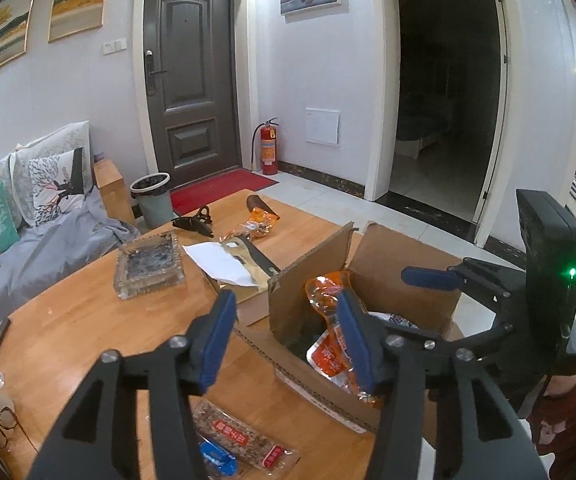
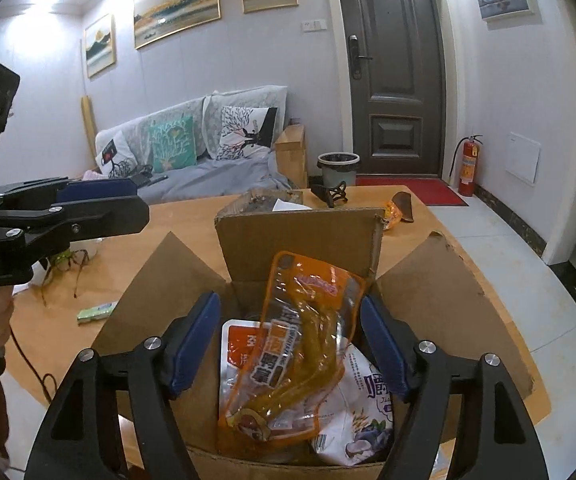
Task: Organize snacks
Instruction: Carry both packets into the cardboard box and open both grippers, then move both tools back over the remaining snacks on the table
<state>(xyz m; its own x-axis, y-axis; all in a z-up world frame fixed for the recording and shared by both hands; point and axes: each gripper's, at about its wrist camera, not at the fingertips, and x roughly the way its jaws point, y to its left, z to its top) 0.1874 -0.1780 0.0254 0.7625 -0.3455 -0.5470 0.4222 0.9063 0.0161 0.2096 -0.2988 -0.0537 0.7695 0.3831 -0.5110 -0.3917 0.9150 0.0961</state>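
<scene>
Right wrist view: the right gripper [image 2: 290, 344] hangs spread over the open cardboard box [image 2: 300, 236], its pads clear of the orange snack pack [image 2: 288, 344] lying inside atop a white packet [image 2: 362, 420]. The left gripper [image 1: 288, 340] stands parted above the wooden table [image 1: 87, 320], empty, beside the box; a brown snack bar [image 1: 243, 436] lies beneath.

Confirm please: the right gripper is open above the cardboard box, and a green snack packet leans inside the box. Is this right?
Not quite: the snack packet leaning in the cardboard box is orange, not green, as the right wrist view shows. The right gripper is open above the box.
</scene>
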